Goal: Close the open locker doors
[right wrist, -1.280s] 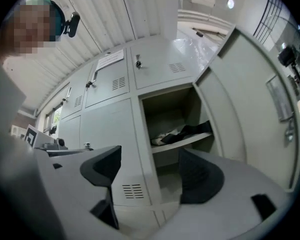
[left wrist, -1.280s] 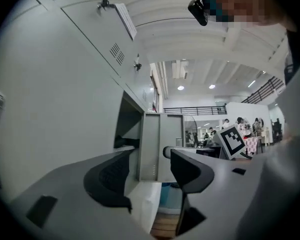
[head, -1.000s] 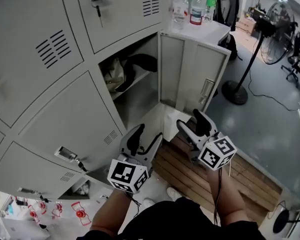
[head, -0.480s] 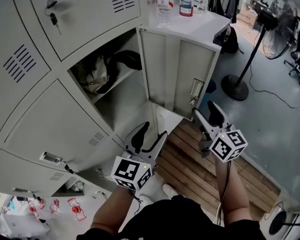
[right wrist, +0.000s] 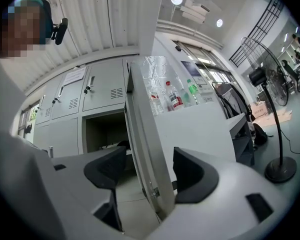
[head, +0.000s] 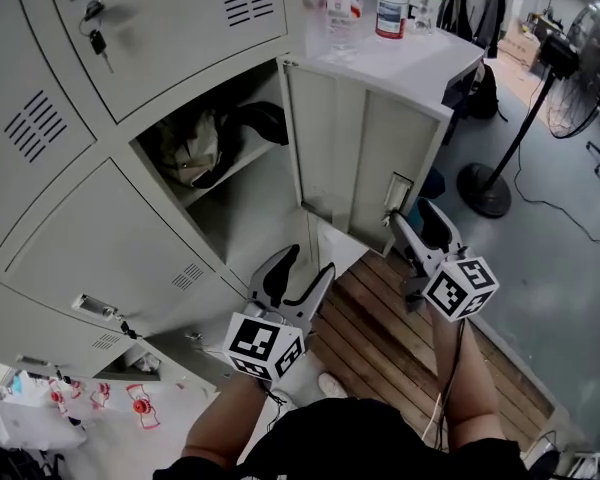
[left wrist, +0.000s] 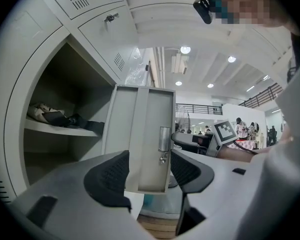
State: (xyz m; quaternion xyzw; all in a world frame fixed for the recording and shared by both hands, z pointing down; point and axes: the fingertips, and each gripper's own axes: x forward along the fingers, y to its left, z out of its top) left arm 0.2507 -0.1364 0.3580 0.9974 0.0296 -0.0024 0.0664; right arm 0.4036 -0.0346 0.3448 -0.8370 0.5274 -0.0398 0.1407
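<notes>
The open locker door stands out from the grey locker bank, its latch on the free edge. My right gripper is at that edge, just below the latch. In the right gripper view the door's edge runs between the jaws of the right gripper. Those jaws have just been closing, but gaps still show on both sides. My left gripper hangs open and empty before the open compartment. The left gripper view looks past the left gripper at the door's inner face, farther off.
A bag and dark cloth lie on the compartment's shelf. Keys hang in the locker above. Bottles stand on the low cabinet top beside the door. A wooden pallet lies underfoot, and a fan stand is at the right.
My right gripper has moved up to the door's free edge and its jaws have narrowed. The left gripper has shifted slightly toward the compartment.
</notes>
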